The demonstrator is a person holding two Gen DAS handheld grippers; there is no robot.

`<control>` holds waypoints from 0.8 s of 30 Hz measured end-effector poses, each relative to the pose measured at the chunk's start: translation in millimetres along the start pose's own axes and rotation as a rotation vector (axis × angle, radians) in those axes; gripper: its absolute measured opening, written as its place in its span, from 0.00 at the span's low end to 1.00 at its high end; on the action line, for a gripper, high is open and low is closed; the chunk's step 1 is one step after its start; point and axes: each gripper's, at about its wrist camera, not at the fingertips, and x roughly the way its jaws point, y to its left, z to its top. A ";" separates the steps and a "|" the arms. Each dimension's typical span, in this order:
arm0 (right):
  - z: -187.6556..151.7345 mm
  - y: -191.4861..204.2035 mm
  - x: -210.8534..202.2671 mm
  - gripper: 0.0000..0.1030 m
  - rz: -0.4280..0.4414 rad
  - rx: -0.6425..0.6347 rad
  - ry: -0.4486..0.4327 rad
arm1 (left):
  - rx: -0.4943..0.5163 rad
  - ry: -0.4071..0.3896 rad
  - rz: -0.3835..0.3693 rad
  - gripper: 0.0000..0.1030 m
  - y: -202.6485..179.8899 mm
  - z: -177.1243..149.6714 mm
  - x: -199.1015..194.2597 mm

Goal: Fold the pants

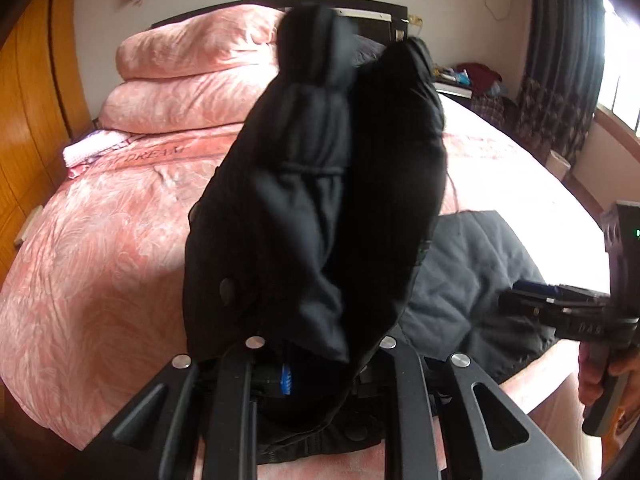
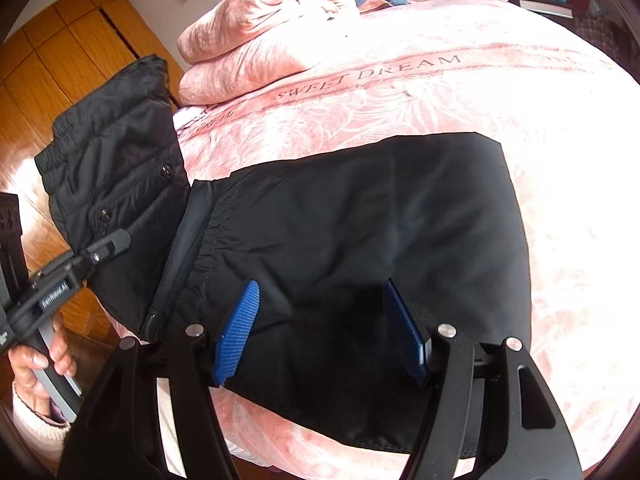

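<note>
Black padded pants [image 2: 352, 224] lie on the pink bed, the legs flat across the cover. My left gripper [image 2: 120, 240] is shut on the waistband end [image 1: 312, 208] and holds it lifted off the bed; the cloth fills the left wrist view and hides the fingertips, with one blue pad [image 1: 285, 378] showing. My right gripper [image 2: 320, 336] is open, its blue fingers [image 2: 240, 336] spread just above the flat part of the pants, holding nothing. It also shows at the right edge of the left wrist view [image 1: 560, 304].
The pink bedcover [image 2: 440, 92] carries folded pink quilts [image 1: 192, 72] near the headboard. A wooden wardrobe [image 1: 32, 92] stands to the left. A cluttered side table [image 1: 476, 80] and dark curtains [image 1: 560, 60] are at the right. The bed's near edge runs below my grippers.
</note>
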 end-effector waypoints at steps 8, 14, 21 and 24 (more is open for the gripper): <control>-0.6 -16.2 -0.2 0.63 -0.006 0.034 -0.002 | 0.085 0.120 -0.032 0.28 -27.2 -14.8 29.5; 2.5 -12.8 9.5 0.66 -0.012 0.028 0.012 | 0.009 0.172 -0.132 0.45 -20.1 -17.3 30.6; 2.2 -13.2 10.7 0.69 -0.010 0.022 0.016 | -0.256 0.190 -0.365 0.70 27.9 -10.6 10.6; 3.5 -13.6 8.9 0.69 -0.009 0.032 0.017 | -0.283 0.152 -0.308 0.76 47.1 -5.7 6.4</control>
